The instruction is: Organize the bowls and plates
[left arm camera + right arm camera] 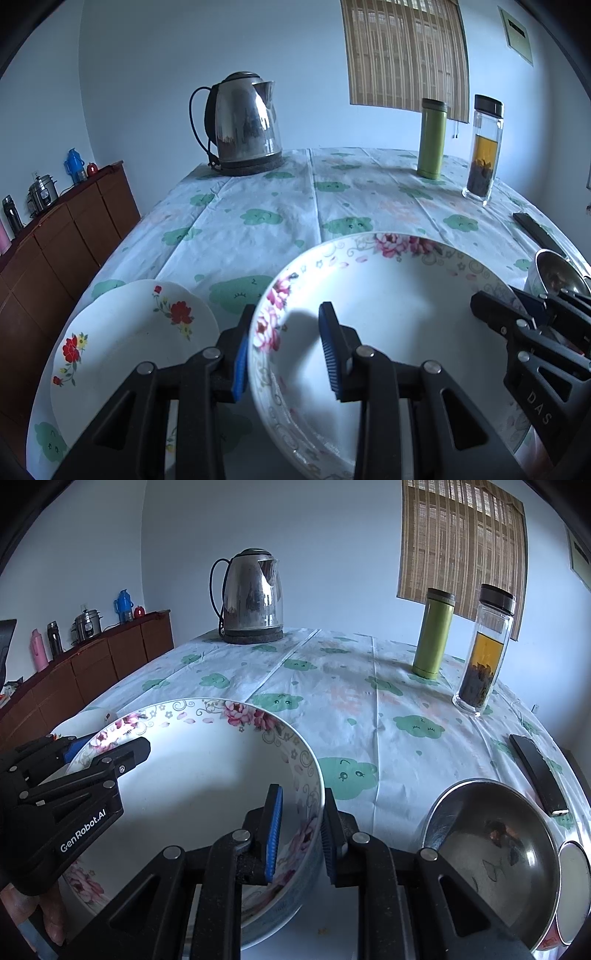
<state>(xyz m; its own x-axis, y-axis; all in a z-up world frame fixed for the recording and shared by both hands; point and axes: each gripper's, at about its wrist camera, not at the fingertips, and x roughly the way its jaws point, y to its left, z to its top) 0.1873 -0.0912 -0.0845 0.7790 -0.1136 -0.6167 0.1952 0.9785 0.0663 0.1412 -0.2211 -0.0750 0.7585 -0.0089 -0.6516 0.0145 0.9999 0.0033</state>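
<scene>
A large white bowl with pink flowers point(388, 314) point(192, 775) is held between both grippers. My left gripper point(286, 350) straddles its left rim, one finger outside and one inside, with the pads seemingly not pressed on it. My right gripper point(299, 834) straddles its right rim the same way. A white plate with red flowers point(129, 339) lies left of the bowl; a sliver of it shows in the right wrist view point(86, 716). A steel bowl point(495, 856) point(557, 273) sits right of the flowered bowl. A white dish edge point(572, 890) shows at far right.
On the cloud-print tablecloth point(258, 206) stand a steel kettle point(243, 122) point(253, 598), a green flask point(432, 138) point(434, 631) and a glass tea bottle point(484, 147) point(484, 650). A dark remote-like object point(539, 775) lies at right. A wooden sideboard point(55, 243) stands left.
</scene>
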